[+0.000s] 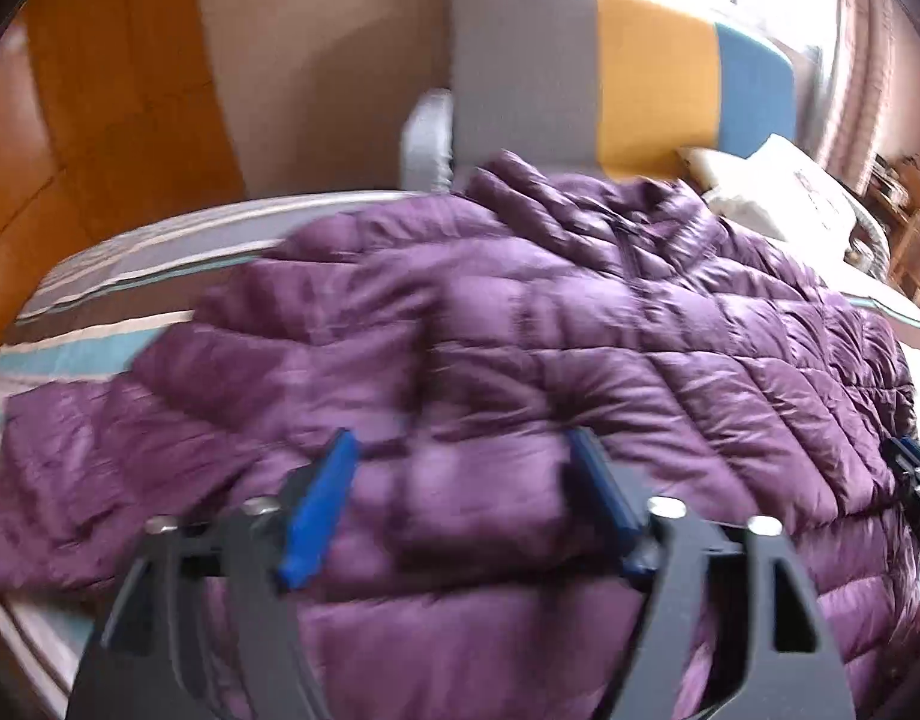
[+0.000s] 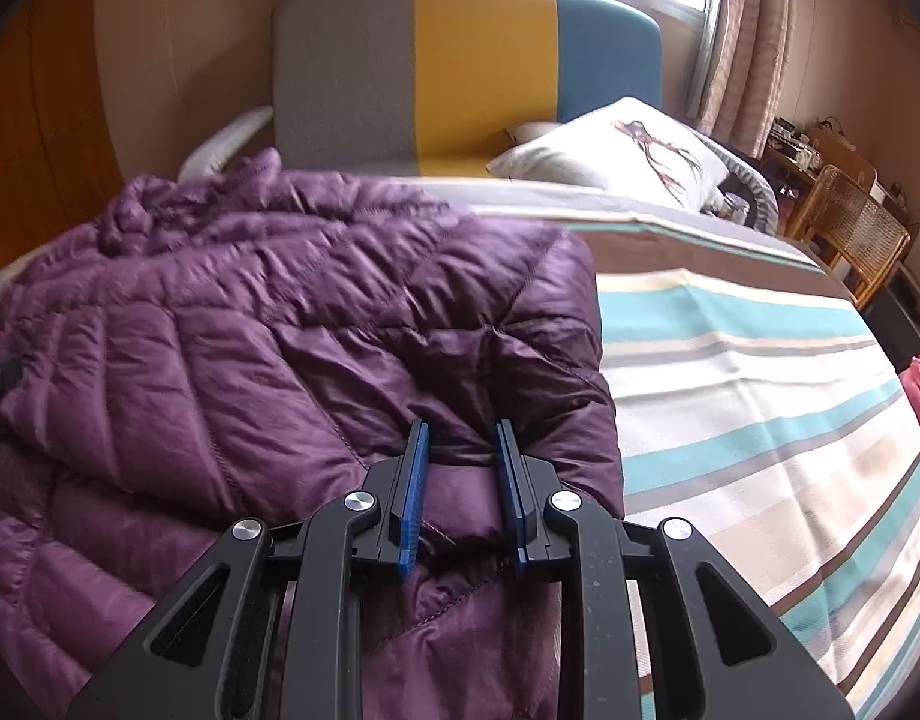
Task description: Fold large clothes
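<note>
A: Item one, the garment?
B: Purple quilted jacket (image 1: 520, 324), spread across the striped bedsheet (image 2: 760, 372), collar end toward the headboard (image 2: 460, 72). Its right-hand edge lies along the sheet's open stripes.

A: Item two, right gripper (image 2: 463, 462)?
B: Blue pads (image 2: 415, 492) close together, a ridge of jacket fabric bunched and pinched between them, near the jacket's right edge.

A: Item three, left gripper (image 1: 460, 480)?
B: Jaws spread wide above the jacket's near side. The view is blurred, so whether the pads touch the fabric I cannot tell; nothing sits clamped between them.

A: Other stock?
B: Headboard in grey, yellow and blue panels. White pillow (image 2: 628, 156) with a printed figure at the head of the bed, right side. Wicker chair (image 2: 850, 234) beyond the bed's right corner. Curtain (image 2: 754, 30) beside the window.
</note>
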A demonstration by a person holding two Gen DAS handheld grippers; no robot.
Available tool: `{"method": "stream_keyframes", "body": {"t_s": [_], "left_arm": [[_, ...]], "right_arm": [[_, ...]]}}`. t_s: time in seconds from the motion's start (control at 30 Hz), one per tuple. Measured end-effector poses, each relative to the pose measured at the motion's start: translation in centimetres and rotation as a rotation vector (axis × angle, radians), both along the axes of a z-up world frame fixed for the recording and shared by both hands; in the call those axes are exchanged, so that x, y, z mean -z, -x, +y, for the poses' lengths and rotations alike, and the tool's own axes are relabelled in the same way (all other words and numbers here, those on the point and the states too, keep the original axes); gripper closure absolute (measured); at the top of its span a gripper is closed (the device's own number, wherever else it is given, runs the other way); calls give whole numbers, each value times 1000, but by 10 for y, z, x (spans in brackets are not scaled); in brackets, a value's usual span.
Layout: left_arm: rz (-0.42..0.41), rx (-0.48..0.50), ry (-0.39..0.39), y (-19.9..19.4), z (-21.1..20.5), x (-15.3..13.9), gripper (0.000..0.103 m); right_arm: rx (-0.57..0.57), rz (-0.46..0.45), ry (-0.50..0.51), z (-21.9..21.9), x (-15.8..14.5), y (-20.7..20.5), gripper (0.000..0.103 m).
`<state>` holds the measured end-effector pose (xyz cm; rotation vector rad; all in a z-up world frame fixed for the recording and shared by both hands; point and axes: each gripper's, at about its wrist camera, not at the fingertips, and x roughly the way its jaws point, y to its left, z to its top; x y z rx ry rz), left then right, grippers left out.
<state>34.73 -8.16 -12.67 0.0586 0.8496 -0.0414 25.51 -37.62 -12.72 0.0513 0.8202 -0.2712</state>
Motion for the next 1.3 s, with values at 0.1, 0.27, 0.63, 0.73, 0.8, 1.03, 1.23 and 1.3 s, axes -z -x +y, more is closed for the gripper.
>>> {"method": "stream_keyframes", "body": {"t_s": [0.1,0.27,0.63,0.73,0.8,1.03,1.23,1.3], "left_arm": [[-16,-41,4,15,27,-6,29],[-14,-135,43,32,79,-9,27],[-14,-459,79,74,208,-5,25],[6,-559,91,83,243,2,25],[12,-619,109,88,262,7,25],[30,-839,116,113,321,26,25],[27,-953,212,128,354,39,24],[13,-969,259,126,360,40,21]], "right_arm": [[-29,-14,-6,8,-13,12,80],[-71,-29,-47,25,-24,42,80],[-59,23,-80,36,-3,66,80],[-60,46,-82,36,3,63,80],[-60,57,-84,36,7,61,80],[-50,-28,-112,25,-20,52,80],[-58,-68,-78,22,-27,12,80],[-62,-49,-86,21,-23,-3,80]]}}
